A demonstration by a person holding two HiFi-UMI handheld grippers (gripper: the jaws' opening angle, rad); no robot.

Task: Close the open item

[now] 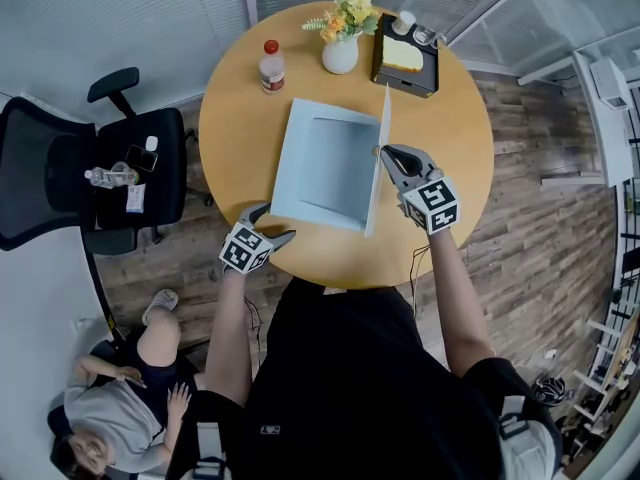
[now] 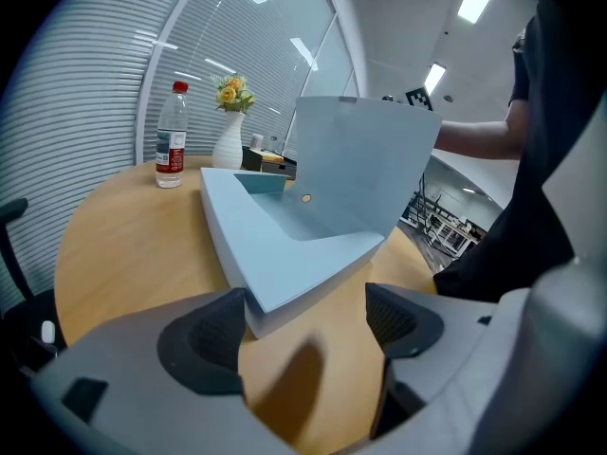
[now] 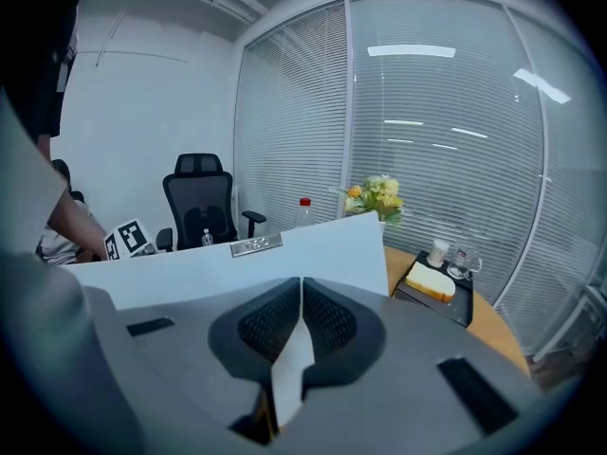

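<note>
A shallow pale blue box (image 1: 322,166) lies in the middle of the round tabletop (image 1: 450,138), one corner reaching toward the near edge, and its lid (image 1: 379,158) stands upright along the side nearer the right edge. The right gripper (image 1: 384,151) has its fingers pressed together on the lid's free upper edge, pinching the thin panel between the pads, as the right gripper view shows plainly. The left gripper (image 1: 274,221) sits low at the near edge with its fingers spread wide; the box's near corner pokes in between them, close against one pad, but nothing is squeezed. A bottle (image 1: 271,65), a vase of flowers (image 1: 341,52) and a black tray (image 1: 407,73) stand along the far edge, well apart from the box. The step in hand looks like the closing itself: the lid is gripped but not yet swung down. The next move would call for carrying the pinched edge over in an arc about the hinge and lowering it onto the base, while the left gripper braces the near corner so the light box does not slide or tip across the tabletop
</note>
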